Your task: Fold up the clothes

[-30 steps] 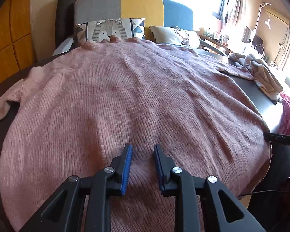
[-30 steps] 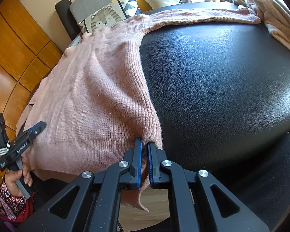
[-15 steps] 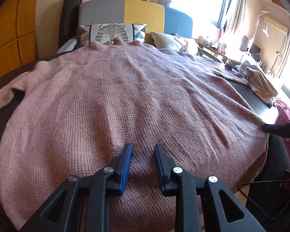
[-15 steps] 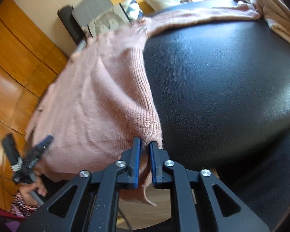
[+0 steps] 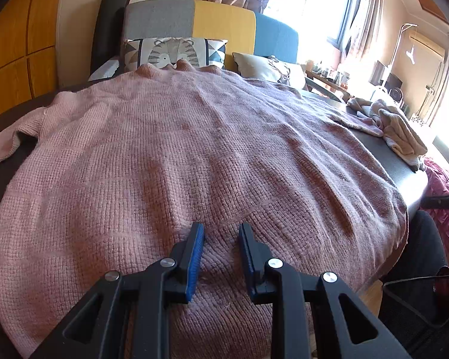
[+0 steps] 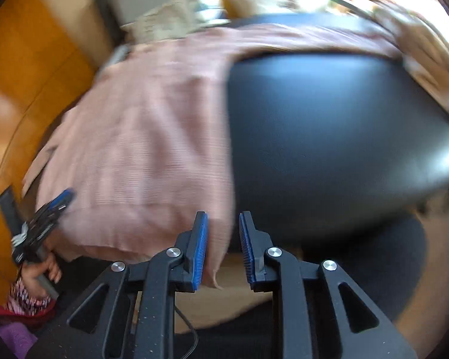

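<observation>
Both hand-held grippers now stand apart: the right hand-held gripper point(image 6: 223, 245) has just been opening off the hem corner of the pink sweater point(image 5: 194, 155), which lies flat on the black table point(image 6: 329, 125), ready for folding, while the left hand-held gripper point(image 5: 220, 236) hovers empty.

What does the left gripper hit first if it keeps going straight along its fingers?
Most likely the pink knit sweater spread on the black table. The left gripper is open, angled down at the knit near its hem, nothing between. Contact can't be judged from this view.
</observation>
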Available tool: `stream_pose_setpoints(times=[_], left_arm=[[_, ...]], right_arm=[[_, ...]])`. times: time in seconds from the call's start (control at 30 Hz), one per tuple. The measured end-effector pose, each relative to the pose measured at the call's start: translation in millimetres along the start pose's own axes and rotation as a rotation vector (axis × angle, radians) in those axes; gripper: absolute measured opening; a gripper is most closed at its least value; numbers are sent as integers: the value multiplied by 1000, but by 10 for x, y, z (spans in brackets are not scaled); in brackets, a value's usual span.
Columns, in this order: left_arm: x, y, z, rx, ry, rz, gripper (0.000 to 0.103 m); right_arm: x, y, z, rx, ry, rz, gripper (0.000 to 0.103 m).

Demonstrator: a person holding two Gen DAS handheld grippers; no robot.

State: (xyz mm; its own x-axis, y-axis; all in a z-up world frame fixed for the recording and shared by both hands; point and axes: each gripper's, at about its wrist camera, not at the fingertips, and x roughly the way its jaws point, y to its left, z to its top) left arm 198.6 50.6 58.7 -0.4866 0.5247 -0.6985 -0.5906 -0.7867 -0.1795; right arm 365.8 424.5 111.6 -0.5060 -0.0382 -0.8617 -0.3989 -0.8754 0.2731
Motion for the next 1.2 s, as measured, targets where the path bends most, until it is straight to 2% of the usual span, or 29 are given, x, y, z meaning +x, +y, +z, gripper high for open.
stream_pose_setpoints(times=[0.07, 0.17, 0.23, 0.37, 0.47, 0.53, 0.63, 0.7, 0.73, 0.87, 0.93, 1.07, 1.2], left_arm=[[7, 2, 2, -2, -3, -1, 24], [18, 0, 7, 0, -4, 3, 24], [16, 2, 6, 1, -3, 3, 24], [16, 18, 2, -8, -7, 1, 24], [15, 29, -3, -12, -10, -3, 24], [15, 32, -7, -13, -11, -5, 24], [16, 37, -9, -12, -12, -4, 24], [19, 28, -14, -8, -14, 2, 24], [21, 21, -16, -6, -15, 6, 24], [23, 42, -15, -14, -17, 2, 24], [24, 57, -14, -20, -17, -3, 24], [24, 54, -18, -15, -19, 3, 24], [22, 63, -18, -17, -21, 0, 24]], right_arm=[[-114, -149, -25, 45, -41, -27, 24], [-205, 20, 58, 2, -110, 37, 24], [-162, 378, 170, -99, -145, 121, 24], [177, 1242, 287, -297, -132, 254, 24], [462, 1726, 280, -393, -110, 315, 24], [652, 1907, 225, -416, -100, 322, 24], [877, 1921, 133, -408, -85, 304, 20], [962, 1851, 69, -419, -71, 272, 11], [960, 1806, 52, -420, -76, 258, 5], [827, 1532, 36, -390, -119, 187, 1], [796, 1404, 59, -353, -120, 213, 1], [720, 1315, 141, -268, -132, 336, 6], [739, 1481, 406, -266, -188, 347, 6]])
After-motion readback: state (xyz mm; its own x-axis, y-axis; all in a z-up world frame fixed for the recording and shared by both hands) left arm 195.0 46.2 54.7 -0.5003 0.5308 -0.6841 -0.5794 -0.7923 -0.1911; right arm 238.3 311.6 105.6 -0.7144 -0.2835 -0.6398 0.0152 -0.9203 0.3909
